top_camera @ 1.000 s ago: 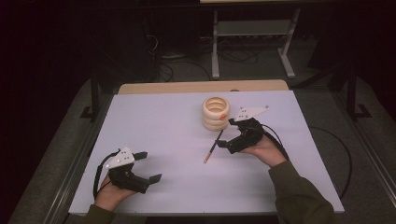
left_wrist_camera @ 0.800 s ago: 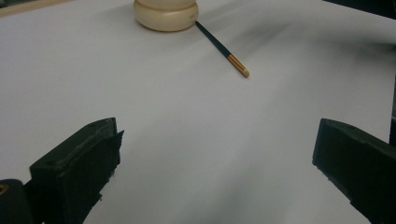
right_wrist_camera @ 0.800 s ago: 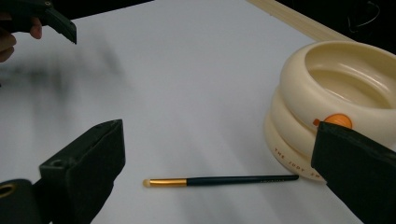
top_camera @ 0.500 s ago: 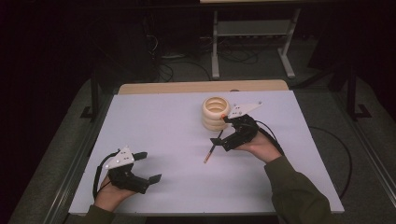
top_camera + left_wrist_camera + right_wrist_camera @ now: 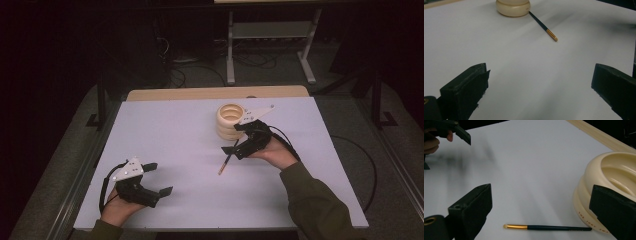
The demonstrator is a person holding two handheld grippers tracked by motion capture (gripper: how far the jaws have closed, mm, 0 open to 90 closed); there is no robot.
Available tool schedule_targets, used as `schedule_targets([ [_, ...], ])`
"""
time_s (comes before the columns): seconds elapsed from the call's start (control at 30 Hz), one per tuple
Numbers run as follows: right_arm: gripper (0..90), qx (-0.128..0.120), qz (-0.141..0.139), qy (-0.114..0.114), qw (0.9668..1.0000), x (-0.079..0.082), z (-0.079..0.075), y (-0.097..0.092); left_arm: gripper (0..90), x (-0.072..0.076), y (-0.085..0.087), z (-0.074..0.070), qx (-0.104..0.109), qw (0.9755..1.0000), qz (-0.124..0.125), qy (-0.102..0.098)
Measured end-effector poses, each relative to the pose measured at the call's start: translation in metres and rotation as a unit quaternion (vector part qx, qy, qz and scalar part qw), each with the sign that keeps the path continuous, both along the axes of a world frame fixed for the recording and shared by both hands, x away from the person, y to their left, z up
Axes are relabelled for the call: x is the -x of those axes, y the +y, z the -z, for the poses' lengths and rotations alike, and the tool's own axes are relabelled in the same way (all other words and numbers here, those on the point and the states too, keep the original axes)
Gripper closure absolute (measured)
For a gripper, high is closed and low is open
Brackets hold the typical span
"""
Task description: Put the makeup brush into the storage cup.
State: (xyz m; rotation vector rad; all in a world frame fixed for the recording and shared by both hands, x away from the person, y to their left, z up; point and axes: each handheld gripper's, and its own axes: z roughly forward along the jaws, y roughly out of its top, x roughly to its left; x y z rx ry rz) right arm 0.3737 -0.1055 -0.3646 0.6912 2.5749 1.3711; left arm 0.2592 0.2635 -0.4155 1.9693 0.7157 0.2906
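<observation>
A thin brush (image 5: 226, 161) with a dark handle and gold ferrule lies on the white table (image 5: 170, 135), its dark end near a cream ribbed holder (image 5: 230, 121). My right gripper (image 5: 232, 139) hovers open over that dark end, just in front of the holder. In the right gripper view the brush (image 5: 549, 227) lies below the wide-apart jaws and the holder (image 5: 610, 177) is at right. My left gripper (image 5: 156, 179) rests open near the front left. Its view shows the brush (image 5: 543, 25) and holder (image 5: 513, 7) far ahead.
A wooden strip (image 5: 200, 93) edges the table's far side. Beyond it, on the dark floor, stand a metal frame (image 5: 270, 35) and cables. The other hand's gripper (image 5: 456, 130) shows at the top left of the right gripper view.
My right gripper has shifted a little left, closer over the brush's dark end beside the holder. The left gripper and the brush have not moved.
</observation>
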Motion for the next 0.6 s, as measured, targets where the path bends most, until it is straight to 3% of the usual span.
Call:
schedule_targets([
  [0.6,4.7,0.054,-0.043,0.011,0.9976,-0.008,-0.002,0.013,0.3,0.000,0.000,0.000,-0.002,1.0000,0.002,0.001],
])
